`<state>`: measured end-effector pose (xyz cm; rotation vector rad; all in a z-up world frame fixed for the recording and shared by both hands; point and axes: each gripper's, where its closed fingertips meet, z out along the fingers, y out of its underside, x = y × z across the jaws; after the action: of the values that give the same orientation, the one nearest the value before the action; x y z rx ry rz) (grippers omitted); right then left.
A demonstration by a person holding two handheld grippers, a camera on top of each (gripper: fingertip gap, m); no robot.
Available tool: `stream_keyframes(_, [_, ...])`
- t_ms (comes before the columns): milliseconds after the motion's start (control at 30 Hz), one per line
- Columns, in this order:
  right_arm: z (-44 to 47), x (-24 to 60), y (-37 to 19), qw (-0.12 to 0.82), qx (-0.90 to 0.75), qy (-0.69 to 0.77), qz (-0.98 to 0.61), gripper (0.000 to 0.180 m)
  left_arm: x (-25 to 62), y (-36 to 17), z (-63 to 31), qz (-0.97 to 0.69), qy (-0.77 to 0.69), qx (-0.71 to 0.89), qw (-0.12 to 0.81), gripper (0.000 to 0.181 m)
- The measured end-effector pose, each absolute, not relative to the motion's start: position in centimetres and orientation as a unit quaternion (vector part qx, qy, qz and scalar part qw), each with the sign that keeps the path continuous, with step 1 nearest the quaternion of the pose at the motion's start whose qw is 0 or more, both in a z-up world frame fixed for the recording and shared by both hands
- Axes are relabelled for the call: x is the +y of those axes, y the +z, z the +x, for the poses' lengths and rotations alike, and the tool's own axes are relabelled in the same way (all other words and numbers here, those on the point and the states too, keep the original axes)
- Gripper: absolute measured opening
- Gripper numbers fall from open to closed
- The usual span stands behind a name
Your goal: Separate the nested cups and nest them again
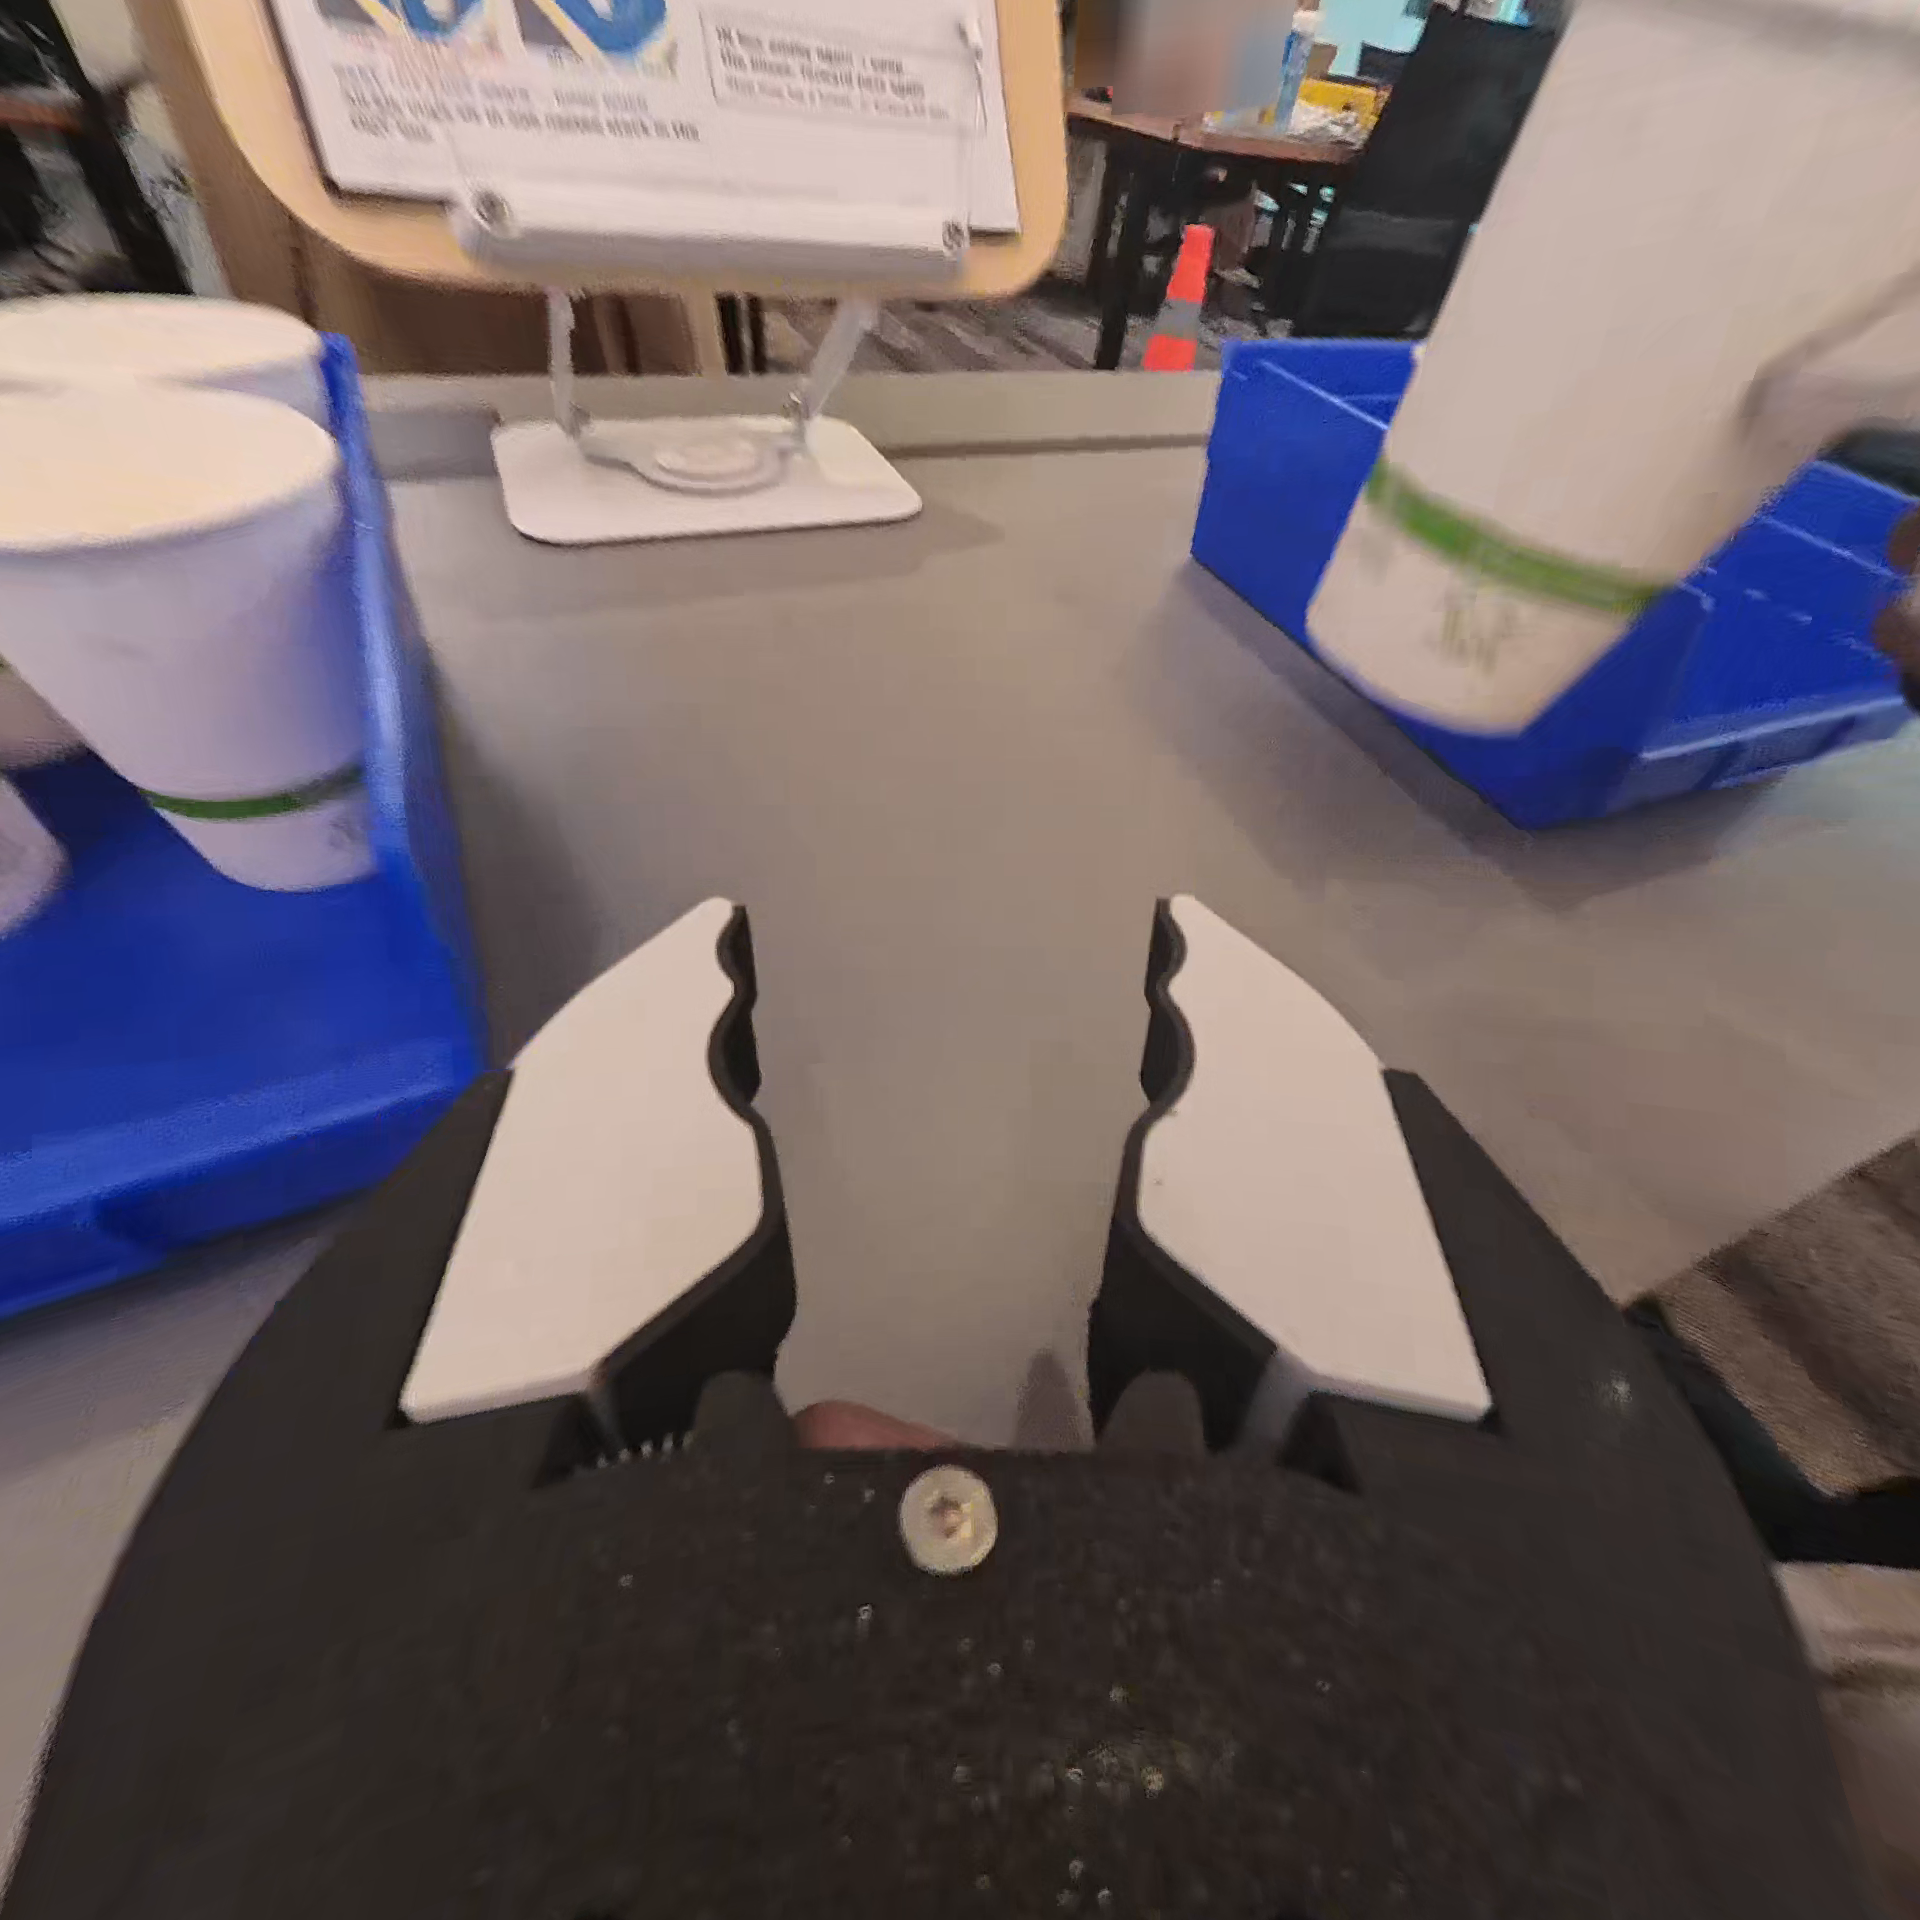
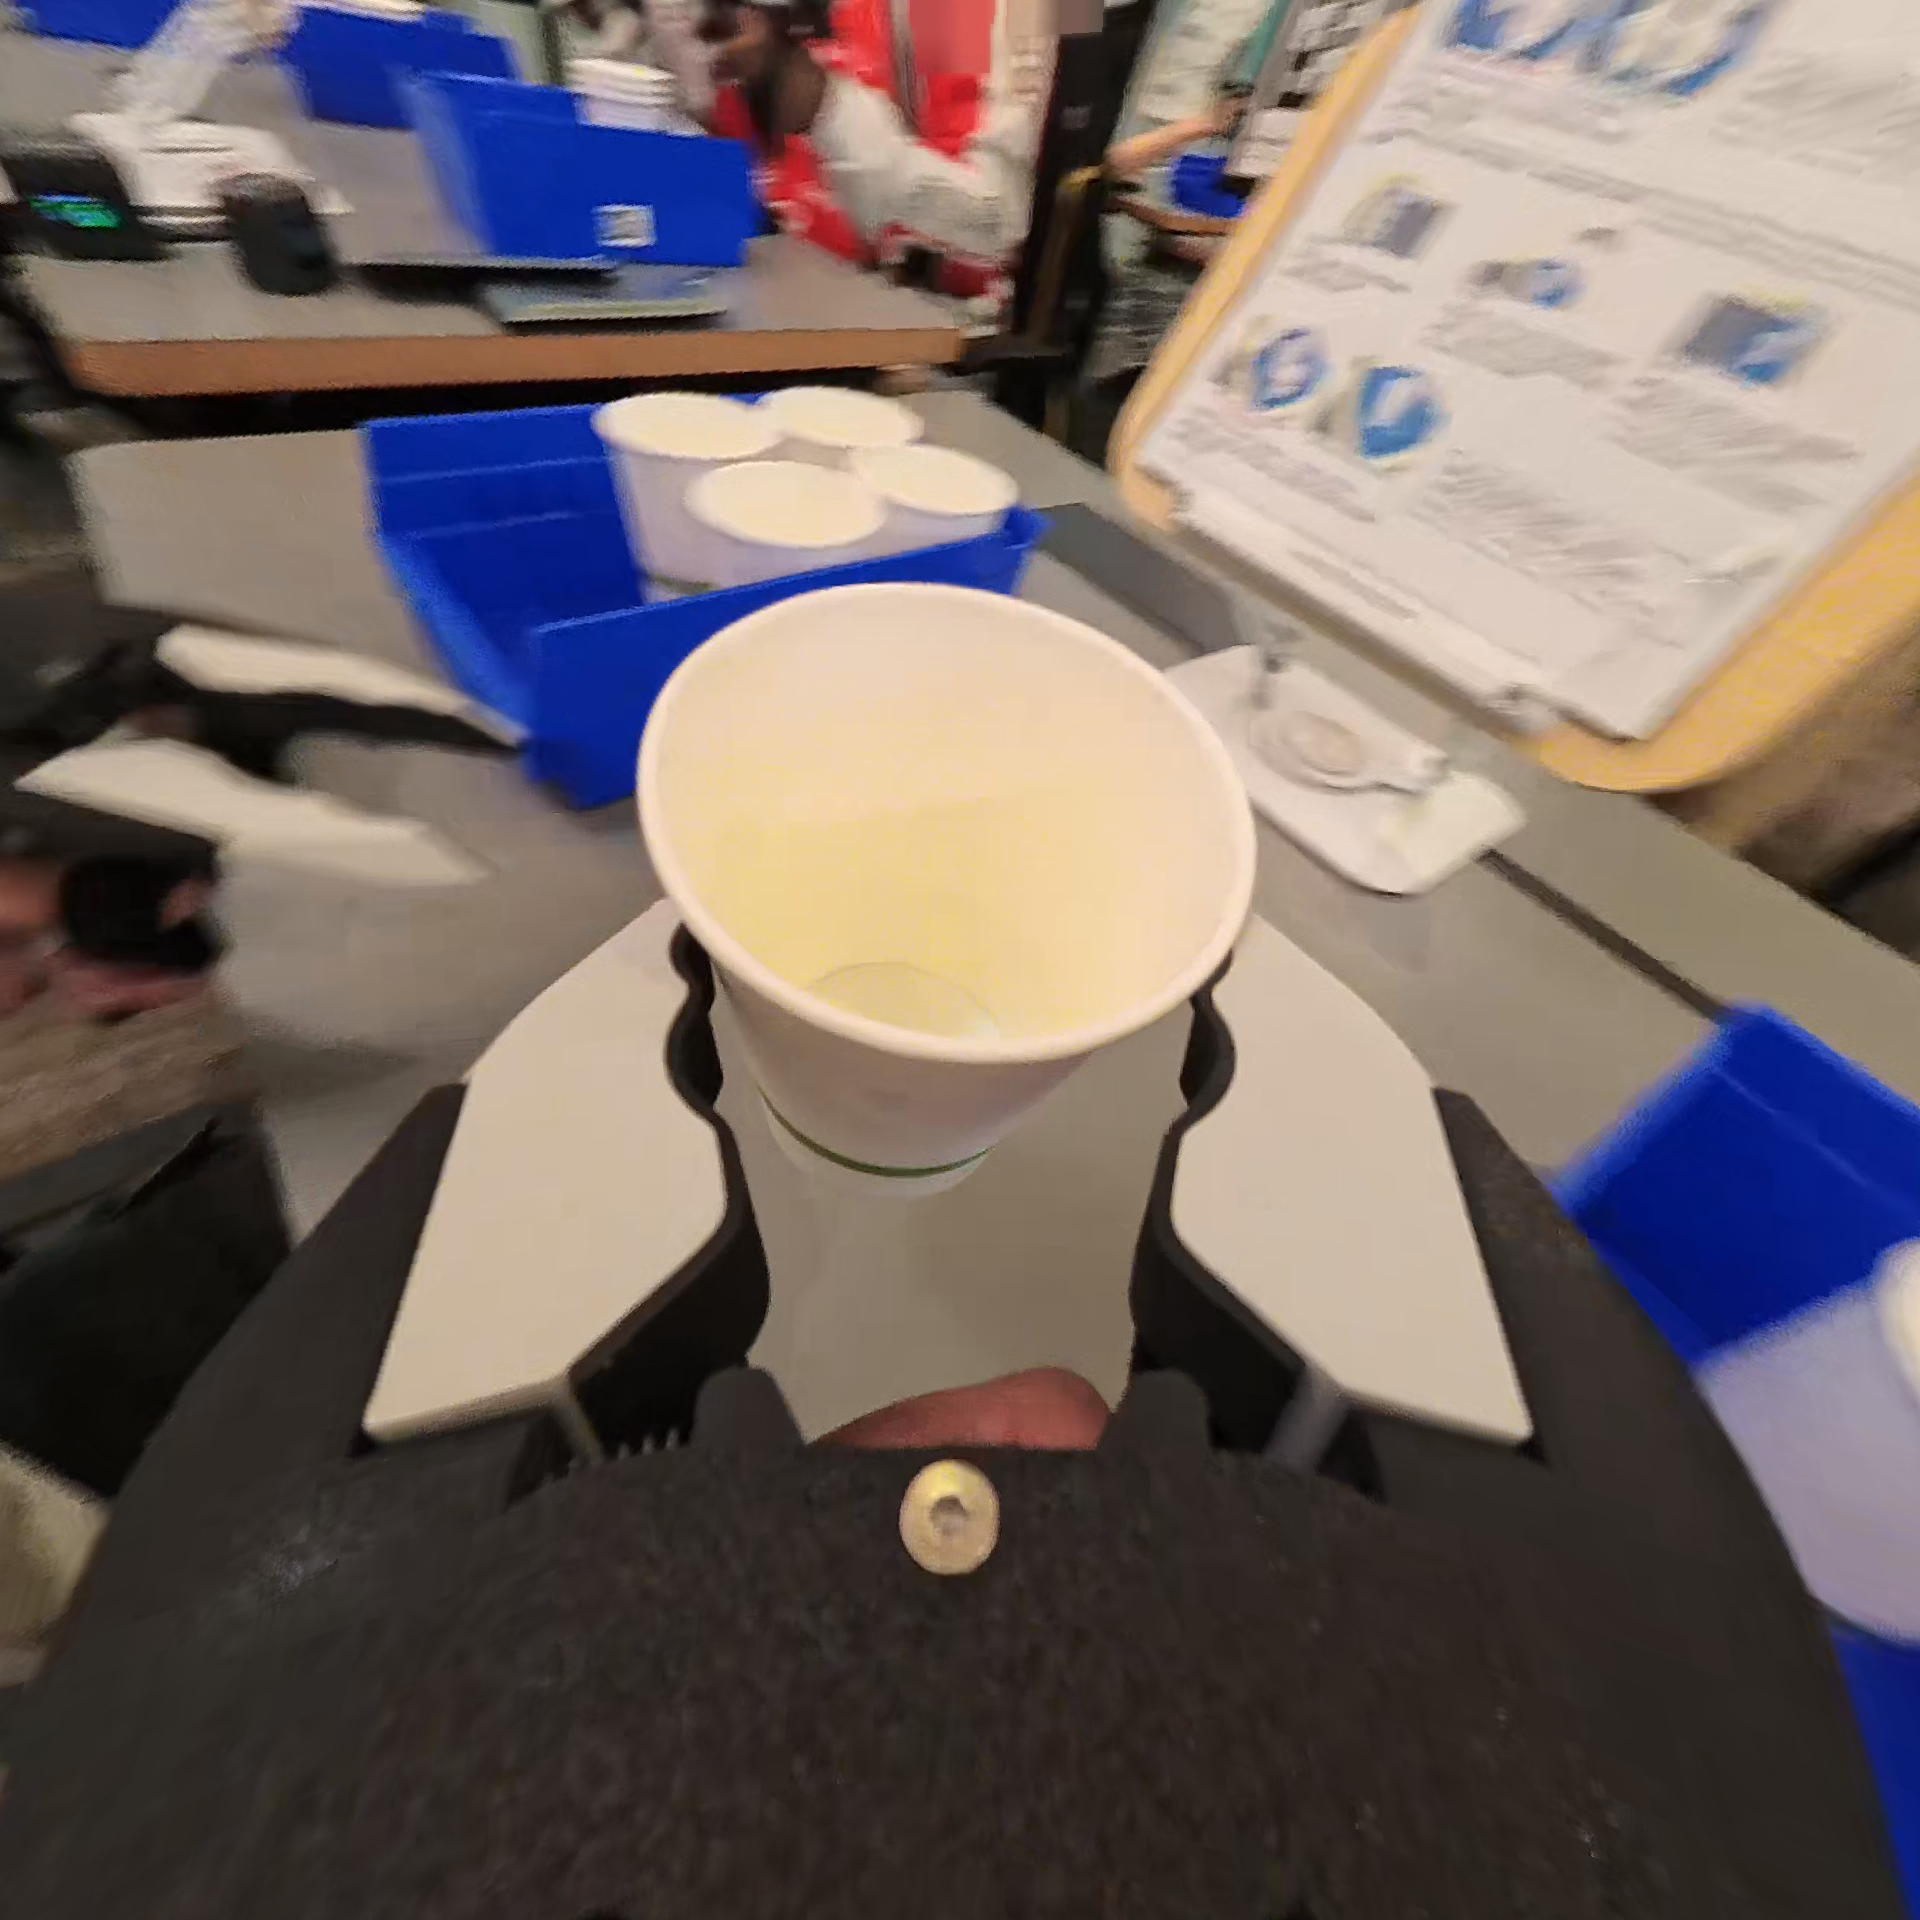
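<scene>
Your grey counter [image 1: 935, 727] carries a blue bin [image 2: 644, 665] of upright white cups [image 2: 790, 514] on your left. Your right gripper [image 2: 951, 997] grips a paper cup [image 2: 935, 831] above the counter, mouth tilted toward the camera, base partly hidden; its print is too blurred to read. Your left gripper [image 1: 951, 914] is spread wide, empty

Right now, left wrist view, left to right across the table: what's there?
Blue bin with paper cups → white stand base → cup held in the air in front of the second blue bin.
</scene>
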<state>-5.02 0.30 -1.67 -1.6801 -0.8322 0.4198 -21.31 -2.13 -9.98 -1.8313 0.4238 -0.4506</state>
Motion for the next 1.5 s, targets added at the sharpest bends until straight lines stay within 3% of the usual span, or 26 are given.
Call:
stream_keyframes(233, [12.0, 7.6, 5.6, 0.604, -0.161, 0.004, -0.781, 0.088, -3.1, -11.1, -19.3, -0.777, -0.231, 0.208, 0.547, 0.073])
stream_keyframes(433, [18.8, 13.8, 3.0, 0.543, -0.104, -0.026, -0.833, 0.089, -3.2, -11.0, -19.8, -0.778, -0.245, 0.204, 0.541, 0.073])
stream_keyframes(700, [20.0, 16.7, -3.7, 0.492, -0.098, 0.001, -0.865, 0.09, -3.3, -10.9, -20.2, -0.778, -0.246, 0.208, 0.539, 0.073])
stream_keyframes(1000, [19.5, 15.6, -7.2, 0.461, -0.132, 0.034, -0.877, 0.09, -3.9, -11.6, -18.9, -0.78, -0.267, 0.224, 0.519, 0.073])
stream_keyframes(1367, [20.7, 12.8, -8.4, 0.415, -0.173, -0.003, -0.893, 0.091, -4.3, -12.5, -18.1, -0.784, -0.261, 0.241, 0.509, 0.073])
stream_keyframes(1500, [18.7, 9.4, -5.6, 0.474, -0.163, -0.034, -0.865, 0.088, -3.5, -11.9, -19.6, -0.784, -0.234, 0.223, 0.529, 0.075])
